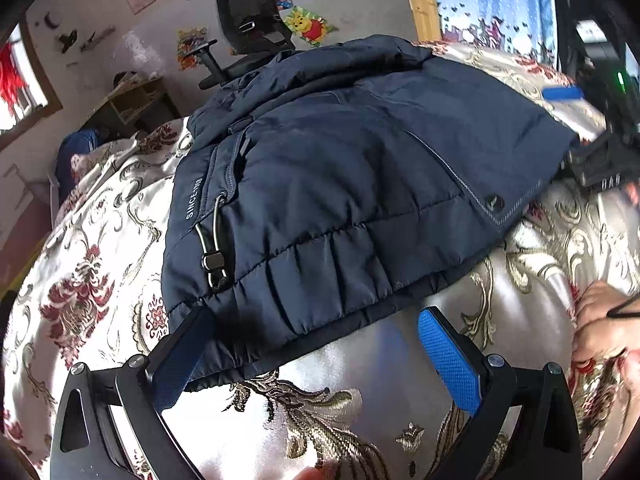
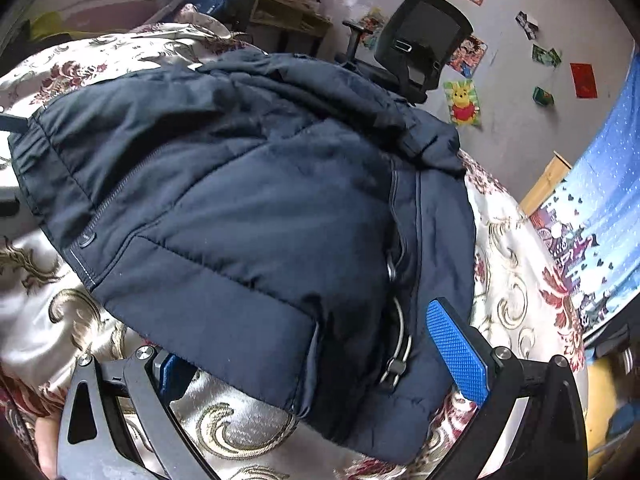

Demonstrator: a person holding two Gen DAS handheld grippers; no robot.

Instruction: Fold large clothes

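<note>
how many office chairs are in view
1: a black office chair stands beyond the far edge of the bed, behind the navy jacket, against the postered wall; the right wrist view shows the same chair.

Each gripper had black angular arms with triangular cut-outs, round silver screws and blue dimpled pads on its fingers: the left gripper (image 1: pixel 320 344) and the right gripper (image 2: pixel 308 344) looked alike beside the jacket (image 1: pixel 340 168).

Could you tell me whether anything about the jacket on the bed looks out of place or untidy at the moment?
Only slightly: the navy jacket lies bunched and askew on the floral bedspread, and its drawcord loop with toggle hangs loose near the hem. Nothing looks torn or spilled.
</note>
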